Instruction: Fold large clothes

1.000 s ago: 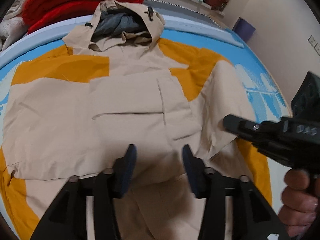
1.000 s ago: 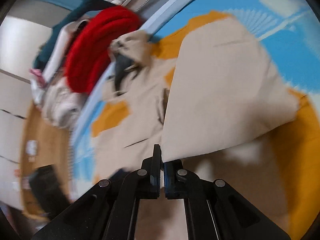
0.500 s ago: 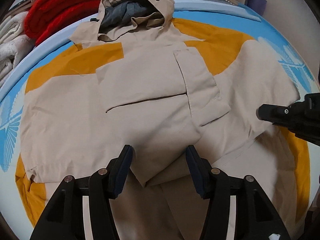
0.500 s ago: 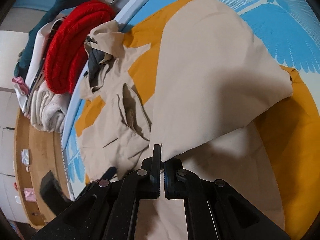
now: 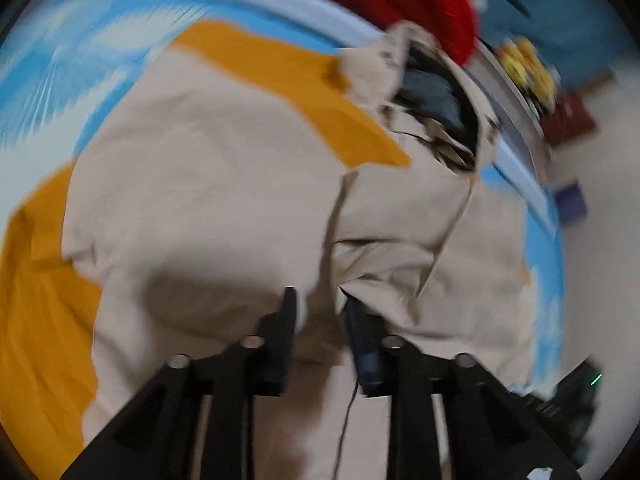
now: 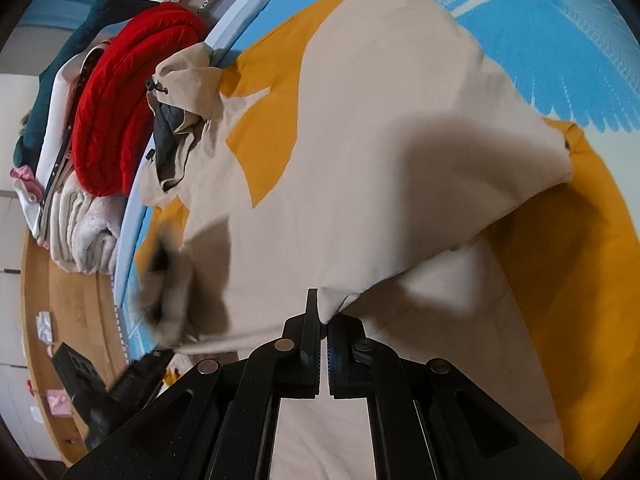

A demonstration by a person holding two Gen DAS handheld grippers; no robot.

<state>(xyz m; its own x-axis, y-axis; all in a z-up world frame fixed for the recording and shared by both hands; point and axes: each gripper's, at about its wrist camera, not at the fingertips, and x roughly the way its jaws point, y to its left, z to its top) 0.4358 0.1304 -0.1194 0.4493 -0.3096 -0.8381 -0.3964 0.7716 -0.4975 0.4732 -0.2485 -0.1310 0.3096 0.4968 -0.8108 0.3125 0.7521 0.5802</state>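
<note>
The jacket (image 6: 360,140), beige with orange panels, lies spread on the blue sheet (image 6: 540,40), its hood (image 6: 184,76) near the red blanket (image 6: 120,112); the right gripper (image 6: 323,316) has its jaws pressed together on a corner of the beige cloth and holds that flap lifted over the body. To do this fold well, I think the right hand should carry the corner across low and flat, so the flap lands without a wrinkle; the edge should come parallel to the middle line of the jacket before it is let go. The left gripper (image 5: 320,312) has just been closing its jaws; they stand partly apart, with a fold of cloth just at the right pad (image 5: 360,332), but I cannot tell if they pinch it. The left view is much blurred; the sleeve ends and the bottom hem are cut off or covered. In the right view the left gripper is only a dark smear at the lower left.
</note>
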